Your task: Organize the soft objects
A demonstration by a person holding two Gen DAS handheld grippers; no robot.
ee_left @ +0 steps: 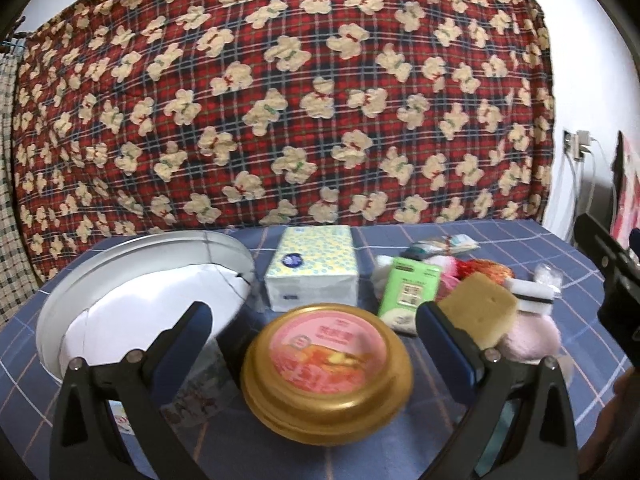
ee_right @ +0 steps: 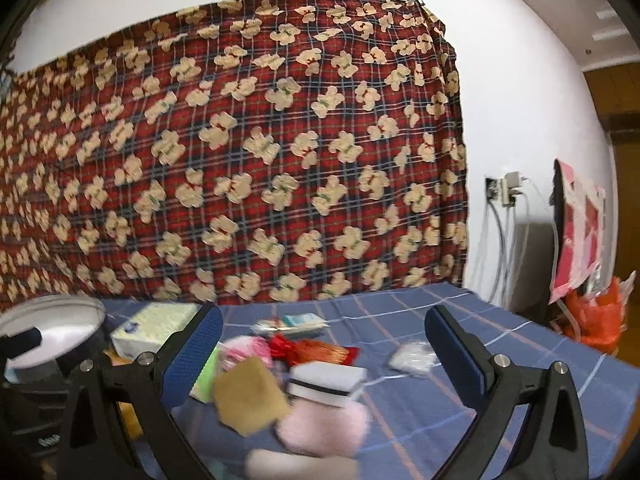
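Observation:
A heap of soft items lies on the blue checked cloth: a tan sponge, a white and black sponge, a pink plush piece, a red-orange mesh pouch and a green pack. My right gripper hangs open above this heap, touching nothing. My left gripper is open too, its fingers wide on either side of a gold round tub with a pink lid, apart from it. The tan sponge lies just right of the left gripper's right finger.
A white lined round bin stands at the left. A dotted tissue pack lies behind the tub. A clear plastic packet lies to the right of the heap. A teddy-print blanket hangs behind the table. Cables and a socket are on the right wall.

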